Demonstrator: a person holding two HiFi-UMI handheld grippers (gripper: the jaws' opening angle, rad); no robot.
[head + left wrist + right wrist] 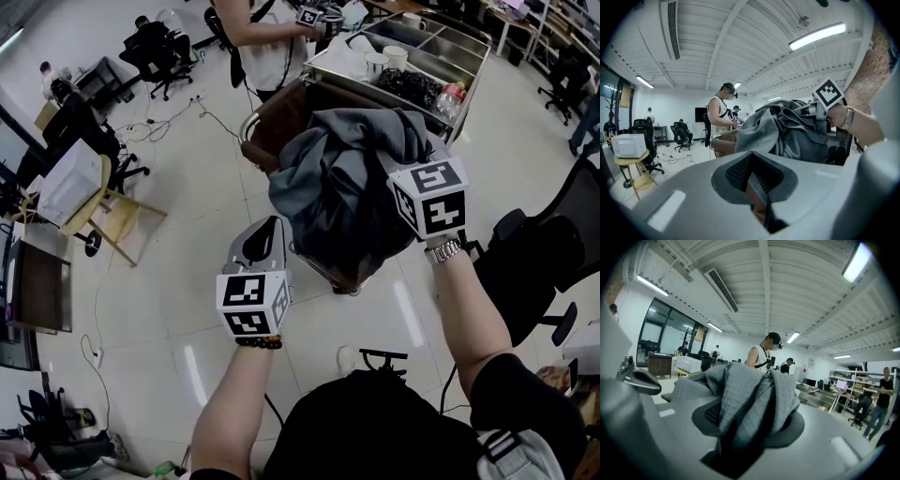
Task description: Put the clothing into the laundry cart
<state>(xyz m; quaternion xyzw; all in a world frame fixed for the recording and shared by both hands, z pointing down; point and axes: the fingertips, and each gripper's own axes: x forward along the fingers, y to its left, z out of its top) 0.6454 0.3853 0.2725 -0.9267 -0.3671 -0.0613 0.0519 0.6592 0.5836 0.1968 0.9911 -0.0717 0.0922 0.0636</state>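
Bare forearms are being held out ahead of the torso in the head view. The left forearm (pixel 225 403) is being carried almost straight up the frame, and a bead bracelet (pixel 258 343) is being worn at its wrist. The right forearm (pixel 469 319) is being angled in from the right side, and a metal watch (pixel 443 249) is being worn at its wrist. Both claws are being pointed forward, close to level.

The right claw (pixel 745 413) is being kept clamped on the clothing (pixel 347 187). Grey fabric is being bunched between its jaws and draped over them. The bundle is being held up in the air directly over the brown laundry cart (pixel 272 122), with most of the cart's opening being covered by it.

The left claw (pixel 751 164) is being held lower and to the left, near the bundle's lower left edge. Its jaws are being kept together with nothing between them, and the fabric is being seen ahead of the tips. Whether it is being touched cannot be told.
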